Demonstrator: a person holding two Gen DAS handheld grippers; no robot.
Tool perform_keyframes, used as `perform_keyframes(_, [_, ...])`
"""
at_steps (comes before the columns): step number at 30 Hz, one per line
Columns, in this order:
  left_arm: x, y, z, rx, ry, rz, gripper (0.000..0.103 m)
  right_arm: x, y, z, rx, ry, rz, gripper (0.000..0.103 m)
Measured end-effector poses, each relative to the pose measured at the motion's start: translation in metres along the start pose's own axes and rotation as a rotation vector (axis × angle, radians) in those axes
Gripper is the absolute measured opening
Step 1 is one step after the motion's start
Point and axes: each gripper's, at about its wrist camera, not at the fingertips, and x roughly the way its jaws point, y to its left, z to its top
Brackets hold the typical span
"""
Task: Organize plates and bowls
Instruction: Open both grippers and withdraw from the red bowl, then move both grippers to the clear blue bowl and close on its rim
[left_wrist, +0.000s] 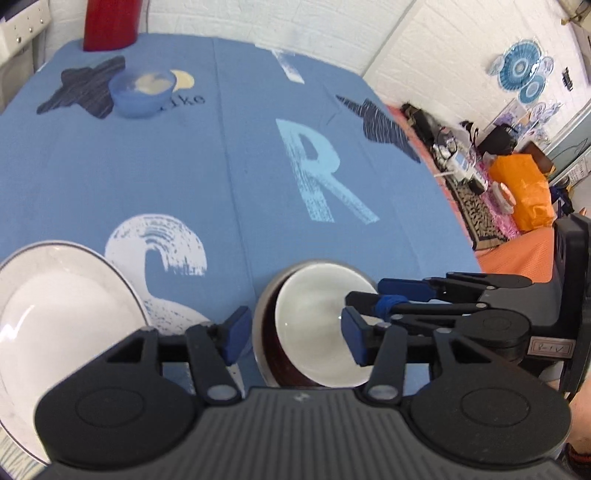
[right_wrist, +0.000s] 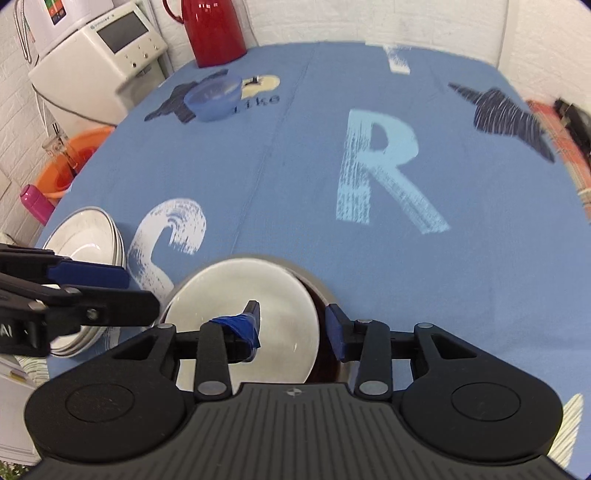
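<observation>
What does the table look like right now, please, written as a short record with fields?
surface: blue printed tablecloth
near centre: brown bowl with white inside, tilted
left tongs: open, one finger outside the bowl's left rim, one over its inside
right tongs: astride the bowl's right rim; grip unclear
near left: stack of white dishes
far left: blue bowl, alone
far edge: red jug

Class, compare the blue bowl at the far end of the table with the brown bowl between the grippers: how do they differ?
The blue bowl is pale blue all over; the brown bowl is dark brown outside and white inside. The blue bowl stands alone and upright near the red jug; the brown bowl sits tilted between both grippers. Both are round, open bowls on the blue cloth.
</observation>
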Motion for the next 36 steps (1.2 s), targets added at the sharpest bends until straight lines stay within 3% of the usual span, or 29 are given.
perform_keyframes(7, [-0.023, 0.046, 0.019, -0.069, -0.070, 0.062, 0.051, -0.011, -0.008, 0.016, 0.058, -0.044, 0.001, 0.024])
perform_keyframes(15, [-0.025, 0.133, 0.046, -0.207, -0.090, 0.174, 0.051, 0.029, 0.002, 0.055, 0.109, -0.004, 0.056, 0.025])
perform_keyframes(20, [-0.008, 0.173, 0.082, -0.281, -0.094, 0.180, 0.051, 0.071, 0.020, 0.101, 0.106, 0.002, 0.111, 0.026])
perform_keyframes(25, [0.018, 0.200, 0.141, -0.348, -0.141, 0.155, 0.051, 0.125, 0.033, 0.159, 0.143, -0.007, 0.158, 0.028])
perform_keyframes(28, [0.035, 0.213, 0.172, -0.376, -0.172, 0.181, 0.051, 0.153, 0.039, 0.193, 0.156, -0.030, 0.169, 0.028])
perform_keyframes(33, [0.072, 0.235, 0.205, -0.429, -0.135, 0.159, 0.051, 0.187, 0.041, 0.235, 0.152, -0.066, 0.174, 0.029])
perform_keyframes(36, [0.093, 0.239, 0.216, -0.424, -0.132, 0.193, 0.051, 0.206, 0.045, 0.246, 0.130, -0.057, 0.153, 0.030])
